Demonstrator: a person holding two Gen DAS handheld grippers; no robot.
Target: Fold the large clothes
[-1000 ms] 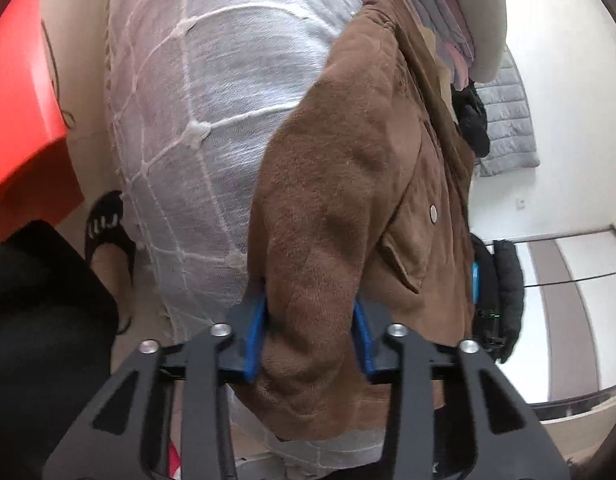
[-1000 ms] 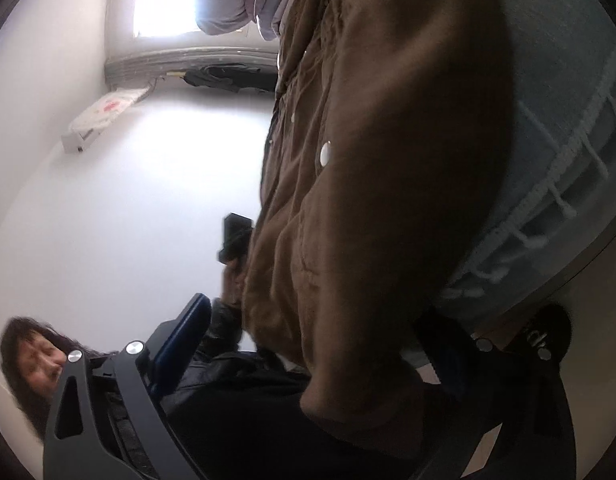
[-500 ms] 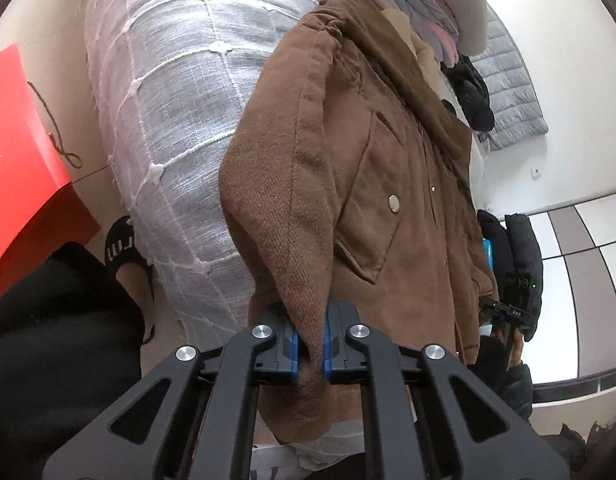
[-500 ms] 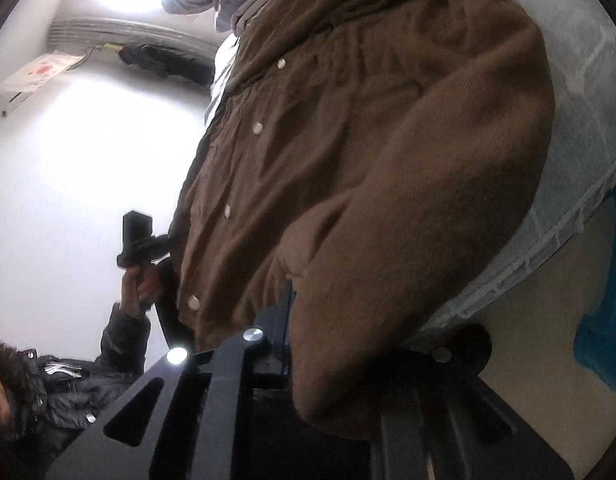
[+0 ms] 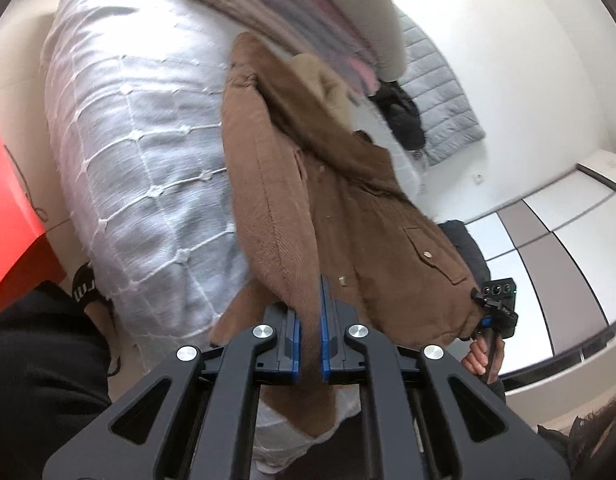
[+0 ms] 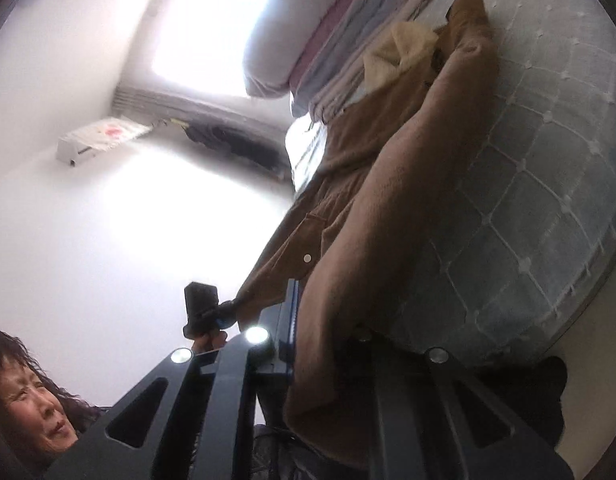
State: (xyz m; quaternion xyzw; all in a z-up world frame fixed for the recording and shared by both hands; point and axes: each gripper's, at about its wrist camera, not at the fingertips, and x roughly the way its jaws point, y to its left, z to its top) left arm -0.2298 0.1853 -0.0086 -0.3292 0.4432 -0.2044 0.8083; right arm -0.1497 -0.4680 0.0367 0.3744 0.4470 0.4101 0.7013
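A brown jacket [image 5: 347, 216] with snap buttons and a tan lining lies on a bed with a grey-white quilt [image 5: 148, 152]. My left gripper [image 5: 308, 336] is shut on one sleeve of the jacket near the bed's edge. In the right wrist view the jacket [image 6: 387, 208] stretches away along the bed, and my right gripper [image 6: 327, 344] is shut on its other sleeve, which hangs down between the fingers. The right finger is mostly hidden by cloth.
Folded blankets and a pillow [image 5: 308, 12] are stacked at the head of the bed. A person's hand holds a small black camera [image 5: 495, 300] beside the jacket's hem. A red object [image 5: 8, 208] stands on the left. Dark and grey clothes [image 5: 427, 120] lie by the wall.
Both grippers closed on the sleeves and pulled back and up from the bed. More of the jacket and the pillow end now shows. The jacket has stretched out along the bed.
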